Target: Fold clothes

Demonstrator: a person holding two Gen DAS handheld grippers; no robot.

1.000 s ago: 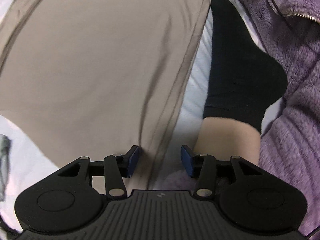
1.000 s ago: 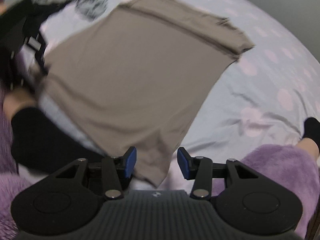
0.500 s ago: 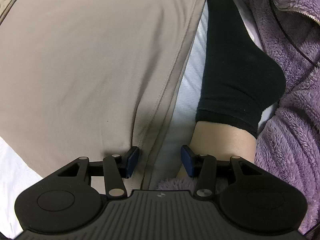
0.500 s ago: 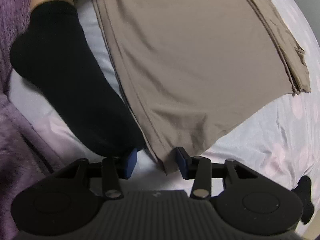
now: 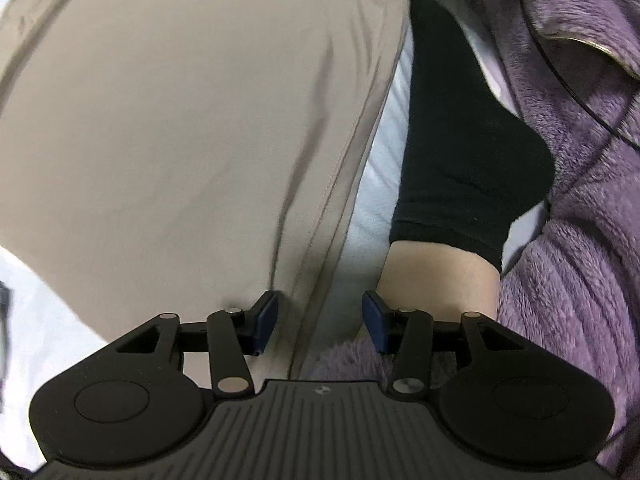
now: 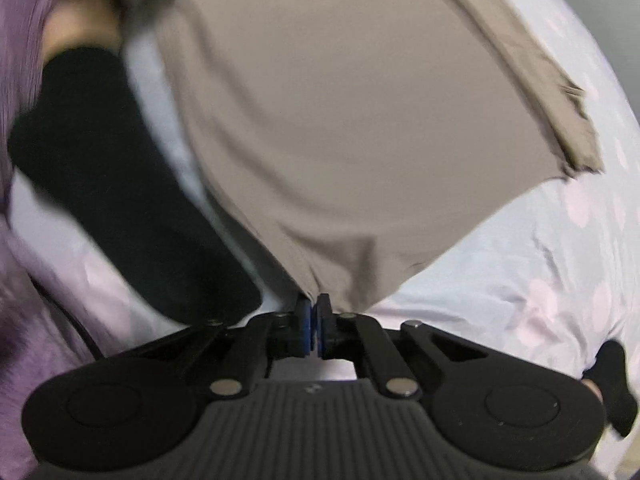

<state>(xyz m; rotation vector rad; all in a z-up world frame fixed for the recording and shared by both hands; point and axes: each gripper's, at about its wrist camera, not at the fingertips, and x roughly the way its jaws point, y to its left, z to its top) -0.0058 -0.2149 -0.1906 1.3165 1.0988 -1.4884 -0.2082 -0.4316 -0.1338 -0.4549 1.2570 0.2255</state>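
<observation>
Taupe shirt (image 6: 360, 128): thin, limp, light; best gripped at hem corners. Right gripper (image 6: 314, 322) is clamped on one corner; left gripper (image 5: 318, 322) is held apart over the hem.

The shirt (image 6: 360, 120) was smooth, matt taupe cloth. The sock (image 5: 460, 140) was matt black knit, the robe (image 5: 580, 260) fuzzy purple fleece, the bedsheet (image 6: 540, 260) soft, wrinkled pale cloth.

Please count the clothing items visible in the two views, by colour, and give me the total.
Taupe: 1, the shirt.
Black: 2, a near sock and a far sock.
Purple: 1, the fleece garment.
Total: 4.
</observation>
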